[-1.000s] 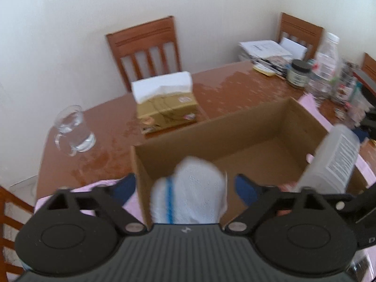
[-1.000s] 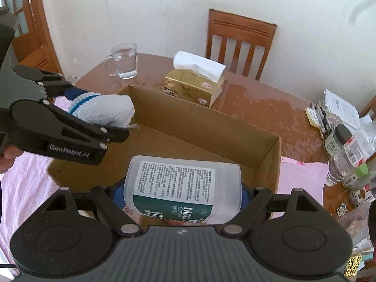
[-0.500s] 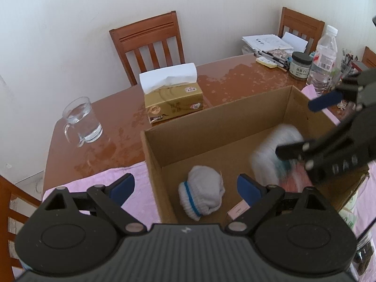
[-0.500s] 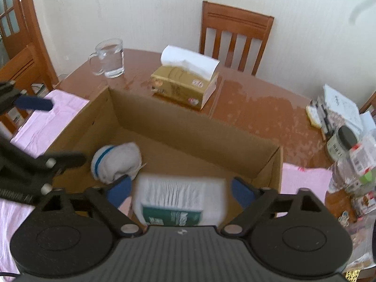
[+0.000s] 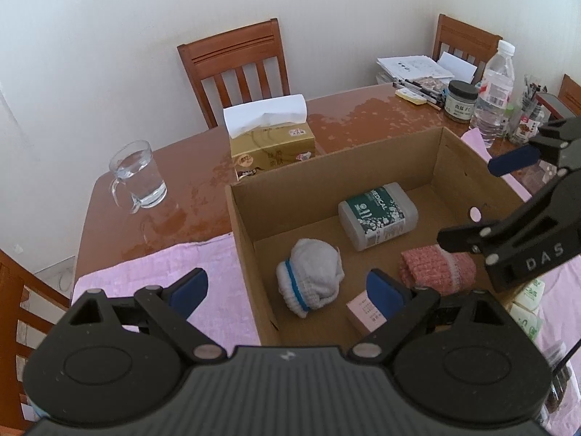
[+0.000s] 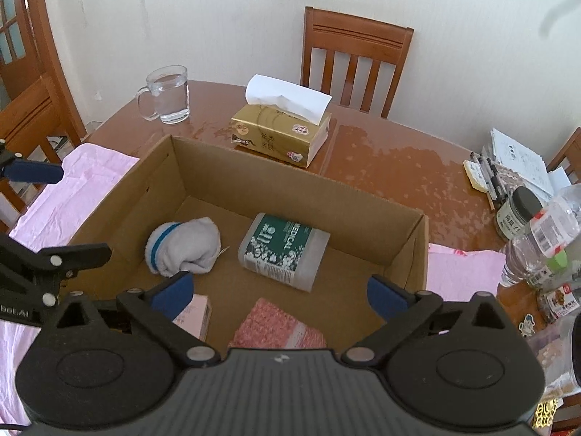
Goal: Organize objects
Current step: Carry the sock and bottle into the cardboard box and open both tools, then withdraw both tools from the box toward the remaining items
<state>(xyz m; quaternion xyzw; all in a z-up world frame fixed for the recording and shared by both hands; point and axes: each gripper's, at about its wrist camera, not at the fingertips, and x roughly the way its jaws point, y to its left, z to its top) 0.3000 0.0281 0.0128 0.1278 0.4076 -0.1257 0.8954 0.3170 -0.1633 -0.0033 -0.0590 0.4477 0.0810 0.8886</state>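
Soft, even daylight fills both views, bright on the pale wall [image 5: 109,54] toward 12 o'clock. The wet-looking brown table [image 6: 381,167] shows patchy glare. Shadows are faint and diffuse inside the cardboard box [image 5: 326,167]. Fisheye bending curves the edges, with dark corners; focus is sharp.

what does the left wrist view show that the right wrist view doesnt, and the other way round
Only the left wrist view shows a second brown wooden chair by the paper stack, and small green-and-white packets outside the box. Only the right wrist view shows a wooden door with glass panes. Both show the open cardboard box holding a rolled white sock with a blue band, a translucent green-labelled medical bottle, a pink knitted cloth and a small pink carton. The right gripper is opening, nothing between its jaws.
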